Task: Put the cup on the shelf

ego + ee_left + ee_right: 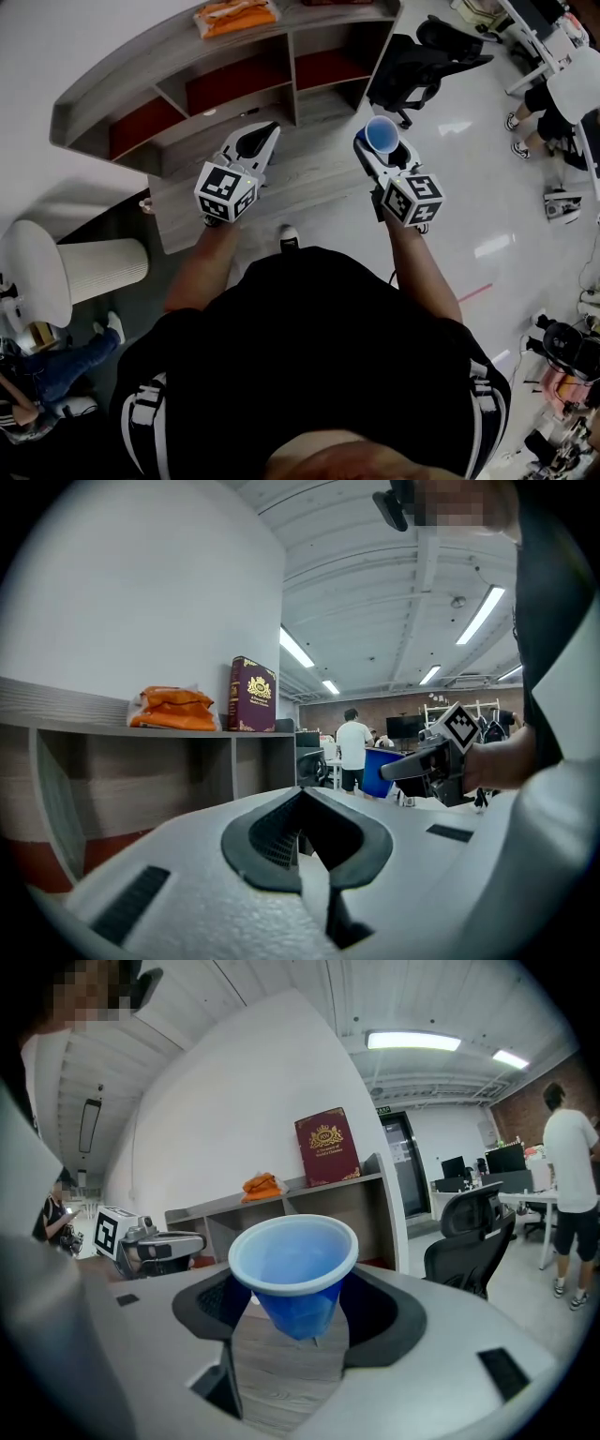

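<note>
The blue plastic cup [295, 1267] is in the air, clamped by the right tool [382, 148]. Its jaws press the lower wall from both sides, and the mouth is open and facing upward. It hangs over the right end of the tabletop [309, 183], near the far edge where the curved shelf [122, 82] rises, and it has not reached the shelf. The left tool [267, 136] hovers over the middle of the tabletop with its jaws together and nothing between them.

The grip looks like the main risk. The wall looks thin and tapers toward the base, so a hard squeeze could buckle it, while a loose one could let the cup slide down and out during the reach.

The cup could also catch on the way in. Its rim is the widest part and may strike a divider or the underside of the top board if it enters a compartment too high.

On top of the shelf, the orange bag [234, 15] and the maroon book [326, 1146] take up space and could be nudged.

If the jaws open before the base sits flat, the light cup would probably tip or roll off.
</note>
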{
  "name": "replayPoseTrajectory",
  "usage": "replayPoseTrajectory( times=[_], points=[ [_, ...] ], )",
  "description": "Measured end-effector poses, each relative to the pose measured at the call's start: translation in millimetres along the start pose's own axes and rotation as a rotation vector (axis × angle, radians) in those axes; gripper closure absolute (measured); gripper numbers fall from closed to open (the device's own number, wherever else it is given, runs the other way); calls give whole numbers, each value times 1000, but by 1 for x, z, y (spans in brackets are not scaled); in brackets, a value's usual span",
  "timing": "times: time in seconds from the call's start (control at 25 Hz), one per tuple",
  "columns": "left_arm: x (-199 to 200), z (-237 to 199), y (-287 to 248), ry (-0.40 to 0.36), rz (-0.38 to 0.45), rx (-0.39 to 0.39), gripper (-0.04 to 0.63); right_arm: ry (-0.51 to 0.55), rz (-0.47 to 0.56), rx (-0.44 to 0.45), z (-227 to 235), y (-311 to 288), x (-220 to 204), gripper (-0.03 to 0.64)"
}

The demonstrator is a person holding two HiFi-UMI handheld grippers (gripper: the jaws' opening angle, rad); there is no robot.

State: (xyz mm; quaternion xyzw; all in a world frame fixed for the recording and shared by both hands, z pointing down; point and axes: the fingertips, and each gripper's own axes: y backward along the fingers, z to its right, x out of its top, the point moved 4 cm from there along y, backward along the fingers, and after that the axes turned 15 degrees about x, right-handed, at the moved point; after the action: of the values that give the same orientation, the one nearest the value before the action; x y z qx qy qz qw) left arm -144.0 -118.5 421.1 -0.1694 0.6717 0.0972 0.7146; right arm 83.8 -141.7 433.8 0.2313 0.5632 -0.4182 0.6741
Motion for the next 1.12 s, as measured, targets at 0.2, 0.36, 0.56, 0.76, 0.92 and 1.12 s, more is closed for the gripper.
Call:
replayPoseTrajectory(
  times=[0.2, 0.36, 0.56, 0.76, 0.92, 1.12],
  points=[
    [-1, -14, -20, 0, 2, -56, 578, 2, -4, -26, 8, -28, 9, 319],
    [-2, -30, -33, -3, -1, -98, 578, 3, -18, -50, 13, -49, 12, 319],
    [-9, -42, -40, 0, -5, -157, 578, 7, -28, -69, 9, -74, 14, 319],
    [-4, -53, -45, 5, 1, -198, 578, 15, -29, -85, 4, -92, 19, 319],
    [-1, -58, -44, -6, 2, -228, 578, 16, -32, -105, 0, -100, 18, 319],
    [4, -61, -45, -6, 9, -236, 578, 20, -33, -124, -1, -101, 20, 319]
  ],
)
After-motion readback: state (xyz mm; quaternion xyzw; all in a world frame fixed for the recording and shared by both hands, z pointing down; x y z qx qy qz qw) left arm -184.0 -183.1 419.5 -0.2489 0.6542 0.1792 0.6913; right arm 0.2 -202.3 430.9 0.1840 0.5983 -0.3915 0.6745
